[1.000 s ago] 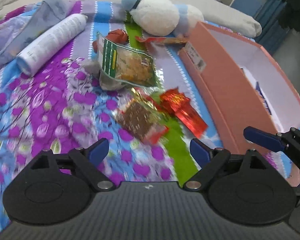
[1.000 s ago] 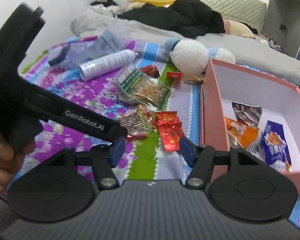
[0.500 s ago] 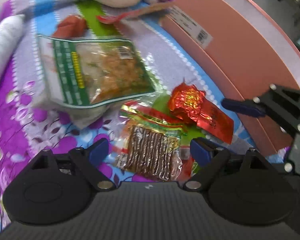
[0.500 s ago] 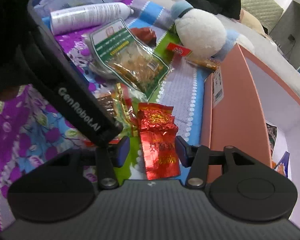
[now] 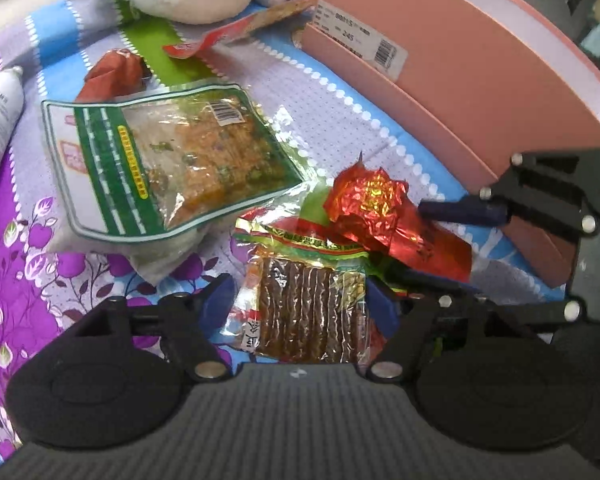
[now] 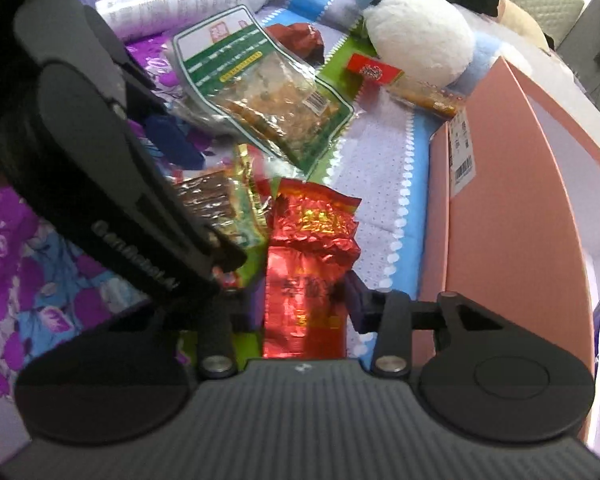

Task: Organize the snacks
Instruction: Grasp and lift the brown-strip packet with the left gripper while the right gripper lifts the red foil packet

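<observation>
My left gripper [image 5: 300, 304] is open, its blue fingers either side of a clear packet of brown strips [image 5: 308, 312] on the flowered bedspread. My right gripper [image 6: 300, 304] is open around a red foil packet [image 6: 308, 264], which also shows in the left wrist view [image 5: 376, 212] beside the brown packet. The right gripper shows in the left wrist view [image 5: 440, 248], and the left gripper's body [image 6: 100, 152] fills the left of the right wrist view. A pink box [image 6: 512, 200] stands to the right.
A large green-edged snack bag [image 5: 172, 160] lies behind the two packets. Further back are a dark red packet [image 5: 116, 72], a long red-and-orange packet [image 5: 240, 32], a white and blue plush toy [image 6: 420, 36] and a white spray can [image 6: 180, 0].
Both grippers have moved forward and down. The left now straddles the brown-strip packet, the right straddles the red foil packet. Both jaws have narrowed a little.
</observation>
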The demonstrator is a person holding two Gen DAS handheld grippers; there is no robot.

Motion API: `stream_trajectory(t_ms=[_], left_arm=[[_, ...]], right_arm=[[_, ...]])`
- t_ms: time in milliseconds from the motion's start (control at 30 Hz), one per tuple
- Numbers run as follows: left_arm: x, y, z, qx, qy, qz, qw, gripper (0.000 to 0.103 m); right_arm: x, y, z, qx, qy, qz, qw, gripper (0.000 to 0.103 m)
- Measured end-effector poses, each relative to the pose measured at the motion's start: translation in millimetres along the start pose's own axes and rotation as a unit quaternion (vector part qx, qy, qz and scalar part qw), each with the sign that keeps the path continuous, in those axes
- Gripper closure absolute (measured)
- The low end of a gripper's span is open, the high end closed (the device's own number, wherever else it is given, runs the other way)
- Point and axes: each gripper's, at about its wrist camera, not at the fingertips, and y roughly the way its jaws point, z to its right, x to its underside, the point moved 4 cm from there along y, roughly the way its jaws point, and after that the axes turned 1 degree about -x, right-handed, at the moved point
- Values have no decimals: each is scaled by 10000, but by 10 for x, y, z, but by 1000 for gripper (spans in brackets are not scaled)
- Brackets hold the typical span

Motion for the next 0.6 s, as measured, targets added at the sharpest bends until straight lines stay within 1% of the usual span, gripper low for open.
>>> stream_trajectory(t_ms=[100, 333, 467, 600], left_arm=[[41, -53, 0, -52, -200, 97, 9997, 31], [269, -241, 106, -315, -711, 456, 9959, 32], [477, -416, 184, -512, -1106, 621, 9906, 32], [693, -631, 317, -764, -1474, 760, 9832, 32]], right_arm=[[22, -54, -64, 38, -115, 130, 9998, 73], [195, -233, -99, 192, -294, 462, 9983, 83], [332, -383, -111, 229, -296, 586, 9976, 85], [475, -573, -155, 319, -369, 749, 9960, 85]])
